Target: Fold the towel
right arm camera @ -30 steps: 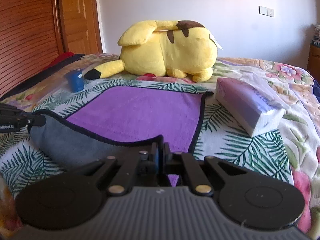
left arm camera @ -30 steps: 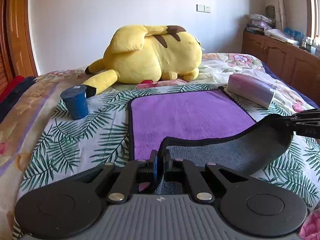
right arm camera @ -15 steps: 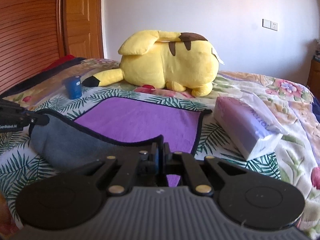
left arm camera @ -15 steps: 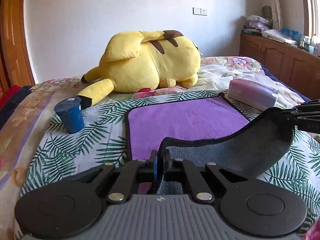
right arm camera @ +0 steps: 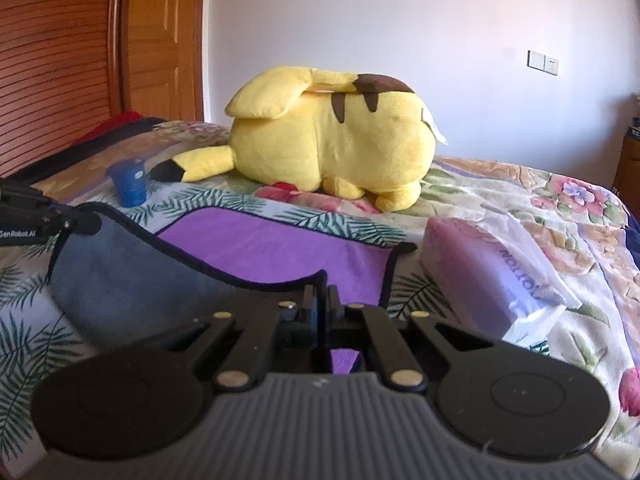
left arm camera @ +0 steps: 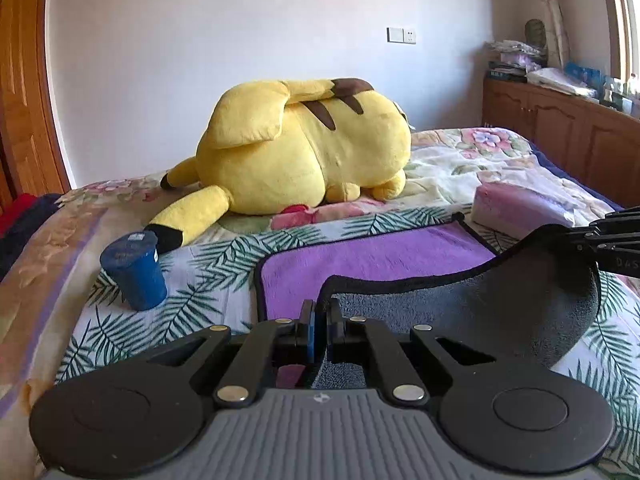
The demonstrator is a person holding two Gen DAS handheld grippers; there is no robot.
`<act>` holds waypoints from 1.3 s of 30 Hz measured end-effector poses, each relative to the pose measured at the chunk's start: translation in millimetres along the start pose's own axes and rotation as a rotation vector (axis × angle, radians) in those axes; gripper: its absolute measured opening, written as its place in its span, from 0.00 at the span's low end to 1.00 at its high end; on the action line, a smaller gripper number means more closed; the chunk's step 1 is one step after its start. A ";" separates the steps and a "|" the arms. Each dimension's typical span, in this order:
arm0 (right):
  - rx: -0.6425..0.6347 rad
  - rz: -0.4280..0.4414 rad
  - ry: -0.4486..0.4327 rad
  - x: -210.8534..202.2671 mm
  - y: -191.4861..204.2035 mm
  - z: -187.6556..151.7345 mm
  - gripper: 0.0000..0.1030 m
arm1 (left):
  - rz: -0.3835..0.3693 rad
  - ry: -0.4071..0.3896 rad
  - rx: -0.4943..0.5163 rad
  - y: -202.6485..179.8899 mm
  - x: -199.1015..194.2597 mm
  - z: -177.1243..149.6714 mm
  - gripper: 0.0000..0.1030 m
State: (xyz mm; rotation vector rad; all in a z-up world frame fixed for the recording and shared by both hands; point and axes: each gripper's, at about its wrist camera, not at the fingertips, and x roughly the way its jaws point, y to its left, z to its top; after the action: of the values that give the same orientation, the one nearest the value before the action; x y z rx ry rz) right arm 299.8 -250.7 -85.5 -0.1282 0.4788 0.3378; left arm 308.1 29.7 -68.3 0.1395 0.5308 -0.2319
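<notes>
A purple towel [left arm camera: 372, 256] with a black hem and grey underside lies on the bed; it also shows in the right wrist view [right arm camera: 272, 248]. Its near edge is lifted and curls forward, grey side [left arm camera: 480, 304] up. My left gripper [left arm camera: 320, 316] is shut on the towel's near left corner. My right gripper [right arm camera: 322, 304] is shut on the near right corner. Each gripper shows in the other's view, the right one [left arm camera: 612, 240] and the left one [right arm camera: 36, 216], holding the raised edge above the bed.
A big yellow plush toy [left arm camera: 304, 156] lies just beyond the towel. A blue cup [left arm camera: 134, 272] stands left of the towel. A pink tissue pack [right arm camera: 492, 276] lies right of it. A wooden cabinet [left arm camera: 560, 128] stands at the far right, a wooden door [right arm camera: 100, 48] at the left.
Both grippers have lifted the near edge higher and carried it forward toward the plush toy; less purple surface shows. Both stay shut on their corners.
</notes>
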 end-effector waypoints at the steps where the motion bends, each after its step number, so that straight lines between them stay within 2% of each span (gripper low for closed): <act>1: 0.001 -0.002 -0.002 1.3 -1.3 0.8 0.04 | 0.001 -0.003 0.000 0.8 1.3 1.9 0.05; 15: -0.027 -0.019 -0.044 27.8 -9.5 20.4 0.04 | 0.029 -0.017 0.064 12.5 24.2 29.2 0.05; 20: -0.046 -0.030 -0.061 36.0 -12.9 27.9 0.04 | 0.048 -0.053 0.100 10.3 32.8 39.5 0.05; 31: -0.068 -0.064 -0.119 51.2 -18.6 42.1 0.04 | 0.087 -0.096 0.088 11.0 58.2 52.9 0.05; 39: -0.078 -0.101 -0.120 71.2 -23.8 38.0 0.04 | 0.108 -0.084 0.089 13.1 85.5 53.5 0.05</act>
State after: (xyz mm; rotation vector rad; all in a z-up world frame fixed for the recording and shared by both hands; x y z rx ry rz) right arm 383.7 -244.9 -84.6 -0.2063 0.3389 0.2633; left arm 408.9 16.5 -65.8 0.2436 0.4280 -0.1549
